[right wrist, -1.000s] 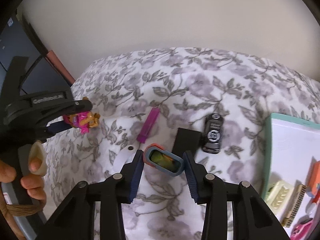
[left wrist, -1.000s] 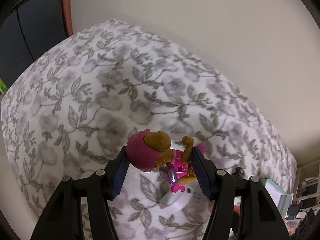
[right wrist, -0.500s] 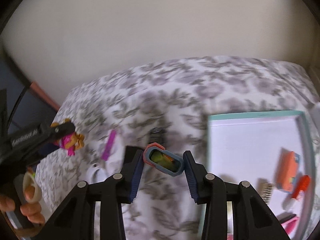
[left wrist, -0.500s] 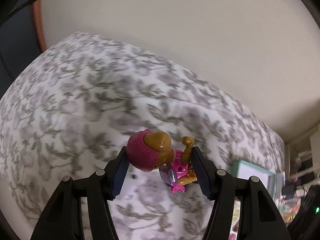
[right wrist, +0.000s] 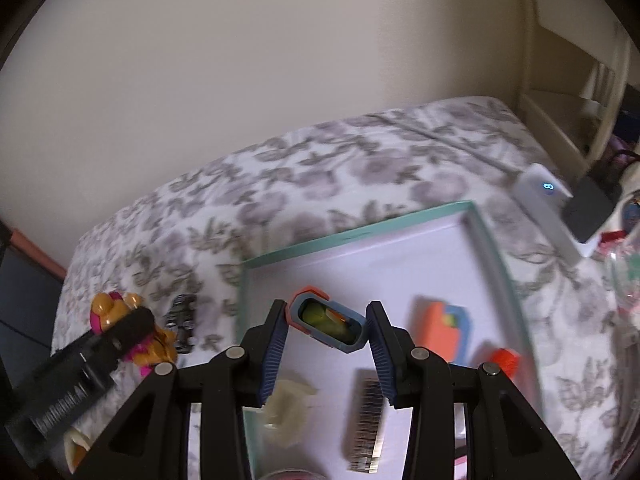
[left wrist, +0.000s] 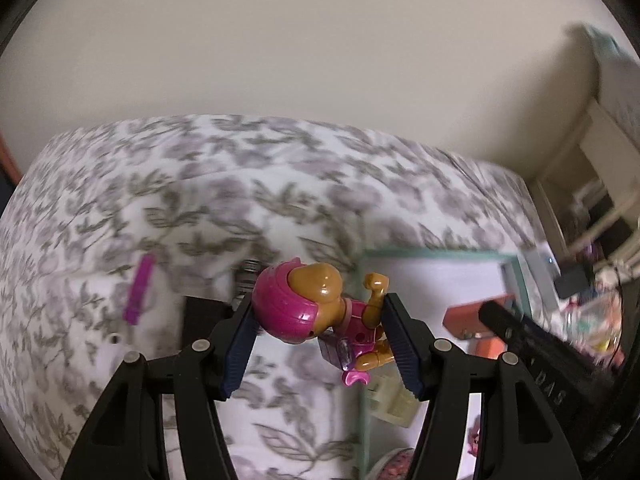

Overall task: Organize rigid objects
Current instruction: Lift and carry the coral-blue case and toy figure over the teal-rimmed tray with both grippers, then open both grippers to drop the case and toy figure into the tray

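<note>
My left gripper is shut on a pink and tan toy figure and holds it above the bed at the left edge of the teal-rimmed tray. It also shows in the right wrist view. My right gripper is shut on a blue and orange toy block with a yellow-green inside, held above the tray. The tray holds an orange and blue block, a cream piece, a dark ridged strip and a red piece.
A purple stick, a black flat square and a dark toy car lie on the floral bedspread left of the tray. A white device and clutter stand at the right. A wall is behind.
Both grippers have swung right with their toys, from over the bare bedspread to the tray. The right gripper is now above the tray's inside; the left is at its left edge.
</note>
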